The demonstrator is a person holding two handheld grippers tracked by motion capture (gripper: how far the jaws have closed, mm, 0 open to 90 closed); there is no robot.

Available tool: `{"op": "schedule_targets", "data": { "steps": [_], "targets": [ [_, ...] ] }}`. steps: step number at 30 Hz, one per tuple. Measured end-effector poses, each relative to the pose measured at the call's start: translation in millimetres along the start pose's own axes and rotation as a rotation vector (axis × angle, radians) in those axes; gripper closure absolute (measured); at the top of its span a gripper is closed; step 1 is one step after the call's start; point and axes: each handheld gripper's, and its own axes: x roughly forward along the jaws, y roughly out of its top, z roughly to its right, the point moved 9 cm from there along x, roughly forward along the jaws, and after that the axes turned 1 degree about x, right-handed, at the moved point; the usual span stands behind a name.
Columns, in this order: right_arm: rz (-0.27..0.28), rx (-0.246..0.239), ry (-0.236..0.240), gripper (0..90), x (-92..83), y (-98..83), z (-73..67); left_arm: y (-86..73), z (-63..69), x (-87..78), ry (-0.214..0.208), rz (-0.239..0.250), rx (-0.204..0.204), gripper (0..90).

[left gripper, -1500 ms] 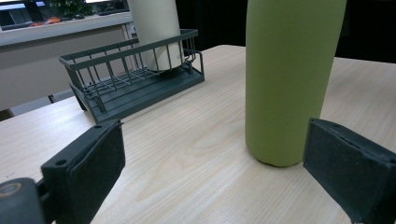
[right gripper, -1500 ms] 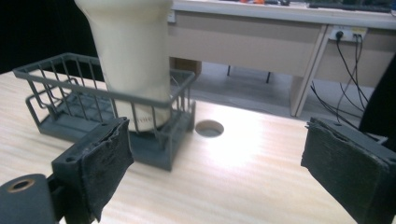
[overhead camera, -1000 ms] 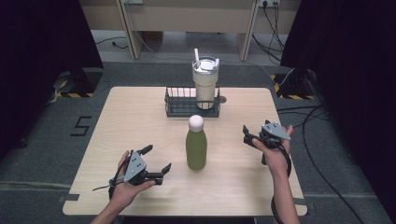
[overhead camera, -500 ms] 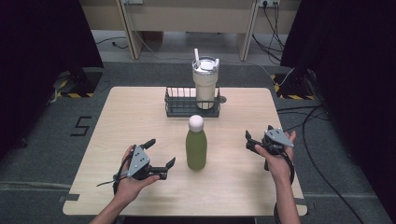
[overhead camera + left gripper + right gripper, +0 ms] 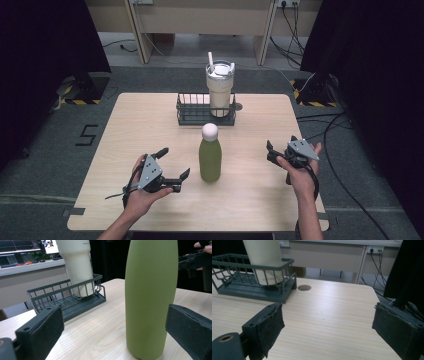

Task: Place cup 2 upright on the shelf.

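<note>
Since a moment ago, my left fingers (image 5: 175, 164) have spread wide beside the green bottle (image 5: 210, 159). Right fingers (image 5: 271, 151) stand wide, empty. Next, I judge: straddle it, squeeze.

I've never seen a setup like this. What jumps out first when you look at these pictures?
A tall green bottle with a white cap stands upright in the middle of the wooden table. Behind it, a cream tumbler with a straw sits in a dark wire rack. A person holds a black two-jawed tool on each side: the left gripper, whose jaws have just been opening, close beside the bottle, and the right gripper farther off.
</note>
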Motion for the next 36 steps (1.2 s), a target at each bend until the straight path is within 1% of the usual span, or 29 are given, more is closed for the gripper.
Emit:
{"op": "schedule_targets", "data": {
  "steps": [5, 8, 12, 13, 14, 16, 18, 19, 20, 22, 23, 26, 27, 28, 30, 31, 32, 36],
  "targets": [
    [0.010, -0.009, 0.014, 9.7, -0.4, 5.7, -4.9, 0.4, -0.5, 2.3, -0.002, 0.000, -0.003, 1.4],
    [0.012, -0.014, 0.014, 9.7, -0.3, 6.7, -4.3, 1.5, 2.4, 6.1, -0.012, -0.002, 0.002, 1.4],
    [0.017, -0.004, 0.013, 9.8, -2.0, 7.0, -0.8, 5.4, 9.6, 17.0, -0.041, -0.003, 0.010, 1.5],
    [0.017, -0.004, 0.013, 9.8, -2.0, 7.0, -0.8, 5.4, 9.6, 17.0, -0.041, -0.003, 0.010, 1.5],
    [0.012, -0.004, 0.008, 9.9, -2.8, 5.8, 0.7, 7.4, 12.7, 22.5, -0.057, -0.005, 0.017, 1.5],
    [0.013, -0.002, 0.007, 10.0, -4.0, 5.8, 1.3, 9.6, 16.0, 27.6, -0.074, -0.007, 0.026, 1.5],
    [0.008, -0.005, 0.005, 10.0, -4.6, 5.8, 1.9, 10.5, 17.2, 30.5, -0.079, -0.007, 0.026, 1.4],
    [0.009, -0.002, 0.004, 10.1, -5.1, 6.5, 2.3, 11.7, 17.9, 33.3, -0.081, -0.006, 0.023, 1.4],
    [0.013, 0.001, 0.001, 10.1, -6.0, 7.6, 2.6, 14.5, 20.5, 37.8, -0.093, -0.003, 0.009, 1.4],
    [0.018, 0.003, 0.001, 10.1, -6.9, 8.9, 2.8, 15.7, 22.6, 39.8, -0.100, -0.001, 0.010, 1.3],
    [0.021, 0.000, -0.001, 10.1, -8.2, 10.5, 3.5, 16.5, 27.2, 43.4, -0.116, -0.004, 0.015, 1.3],
    [0.025, 0.007, -0.003, 10.1, -9.5, 12.1, 4.4, 16.8, 34.1, 48.6, -0.138, -0.011, 0.019, 1.3],
    [0.026, 0.009, -0.001, 10.1, -9.6, 12.3, 4.4, 16.8, 34.1, 48.6, -0.138, -0.011, 0.019, 1.3],
    [0.027, 0.008, 0.001, 10.1, -9.4, 12.4, 4.5, 17.1, 37.8, 52.4, -0.150, -0.013, 0.018, 1.3],
    [0.026, 0.007, 0.000, 10.1, -9.2, 12.0, 4.7, 16.9, 39.2, 54.4, -0.156, -0.014, 0.013, 1.7],
    [0.021, 0.012, 0.002, 10.1, -8.8, 10.5, 4.6, 15.8, 41.4, 58.4, -0.165, -0.015, -0.003, 2.3],
    [0.019, 0.012, 0.003, 10.2, -8.4, 9.7, 4.4, 15.4, 42.4, 60.4, -0.168, -0.016, -0.006, 2.7],
    [0.011, 0.011, 0.005, 10.3, -7.2, 7.9, 4.0, 18.5, 45.7, 68.1, -0.176, -0.014, -0.002, 3.7]
  ]
}}
